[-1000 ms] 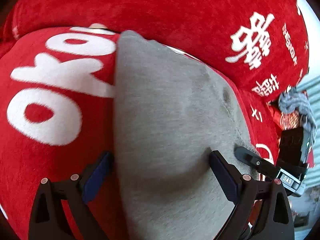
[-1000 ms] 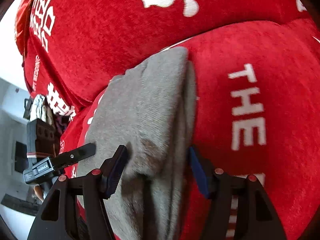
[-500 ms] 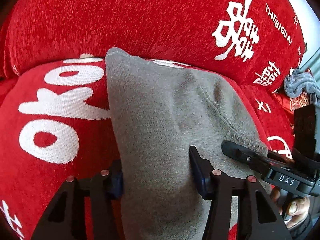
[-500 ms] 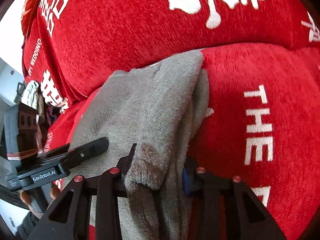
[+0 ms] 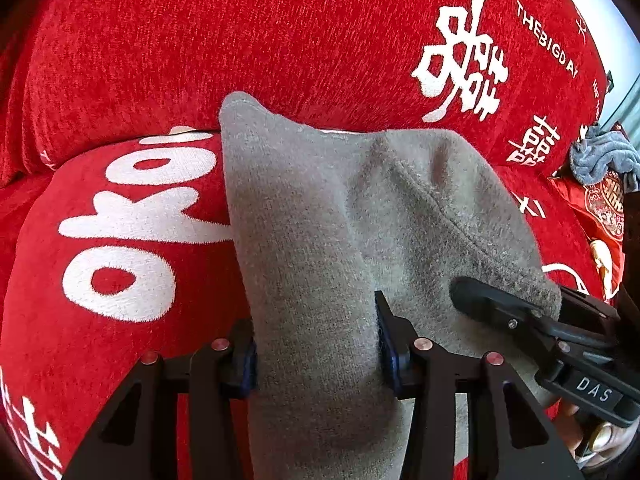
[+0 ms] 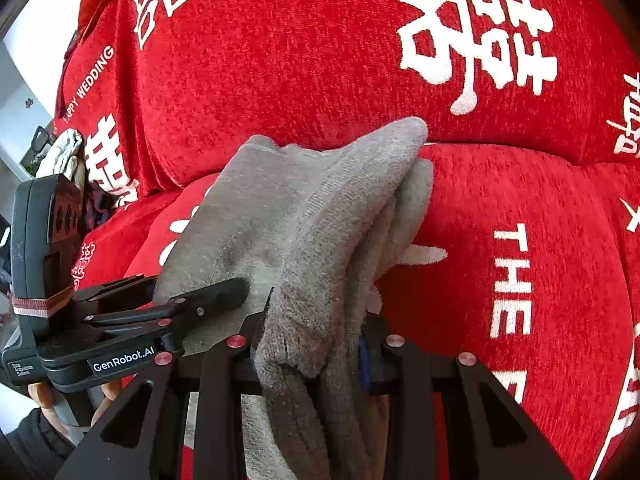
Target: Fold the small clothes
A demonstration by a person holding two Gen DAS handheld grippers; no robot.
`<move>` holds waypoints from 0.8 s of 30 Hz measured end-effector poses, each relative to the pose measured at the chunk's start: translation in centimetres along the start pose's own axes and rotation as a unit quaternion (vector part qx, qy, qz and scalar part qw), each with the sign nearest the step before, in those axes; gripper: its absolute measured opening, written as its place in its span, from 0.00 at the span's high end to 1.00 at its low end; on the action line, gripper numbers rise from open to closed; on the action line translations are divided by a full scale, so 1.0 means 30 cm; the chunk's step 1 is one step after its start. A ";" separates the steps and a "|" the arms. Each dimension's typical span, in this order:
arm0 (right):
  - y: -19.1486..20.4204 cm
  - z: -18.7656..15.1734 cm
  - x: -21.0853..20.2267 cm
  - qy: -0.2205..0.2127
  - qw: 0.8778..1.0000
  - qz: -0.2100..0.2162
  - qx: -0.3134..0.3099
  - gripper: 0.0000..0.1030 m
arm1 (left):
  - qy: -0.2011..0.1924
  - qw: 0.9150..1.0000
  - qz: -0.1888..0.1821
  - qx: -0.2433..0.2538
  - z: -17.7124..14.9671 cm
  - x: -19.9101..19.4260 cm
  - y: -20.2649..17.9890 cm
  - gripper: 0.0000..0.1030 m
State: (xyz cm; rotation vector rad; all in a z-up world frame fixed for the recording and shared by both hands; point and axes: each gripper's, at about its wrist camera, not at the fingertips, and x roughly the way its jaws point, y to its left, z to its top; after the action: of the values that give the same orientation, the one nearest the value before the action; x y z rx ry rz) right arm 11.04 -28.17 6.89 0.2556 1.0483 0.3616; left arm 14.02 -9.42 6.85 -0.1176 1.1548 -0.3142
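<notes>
A small grey fleece garment [image 5: 344, 216] lies on a red sofa seat and is pulled up at its near edge. My left gripper [image 5: 316, 344] is shut on a bunched fold at the garment's left side. My right gripper [image 6: 308, 344] is shut on the thick layered edge at the garment's right side [image 6: 320, 216]. The right gripper also shows at the lower right of the left wrist view [image 5: 532, 320]. The left gripper also shows at the lower left of the right wrist view [image 6: 160, 316]. The garment's near end is hidden below both grippers.
The red sofa cover [image 5: 280, 32] with white lettering forms the seat and backrest just behind the garment. A grey-blue cloth [image 5: 604, 158] lies on the sofa at the far right. A pale cloth [image 6: 64, 152] sits at the sofa's end in the right wrist view.
Both grippers went from open around the garment's edges to shut on them. The garment has bunched and lifted toward me, and both cameras have drawn back from the sofa.
</notes>
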 end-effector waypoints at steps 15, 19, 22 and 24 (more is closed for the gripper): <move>0.069 -0.051 -0.099 -0.016 1.000 -0.004 -0.012 0.68 | -0.021 1.000 0.005 0.005 -0.081 -0.138 -0.015 0.54; 0.105 -0.082 -0.133 -0.020 1.000 -0.005 -0.017 0.68 | -0.026 1.000 0.008 0.007 -0.115 -0.175 -0.018 0.54; 0.131 -0.105 -0.157 -0.022 1.000 -0.005 -0.020 0.68 | -0.028 1.000 0.009 0.007 -0.148 -0.204 -0.017 0.54; 0.146 -0.122 -0.175 -0.025 0.999 -0.005 -0.021 0.68 | -0.031 0.999 0.011 0.008 -0.171 -0.223 -0.019 0.54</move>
State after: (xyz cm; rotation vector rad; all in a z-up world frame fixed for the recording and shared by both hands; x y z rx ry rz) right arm 4.73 -26.19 10.93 0.2200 0.9921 0.3663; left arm 6.79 -7.58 10.80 -0.0993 1.0920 -0.2978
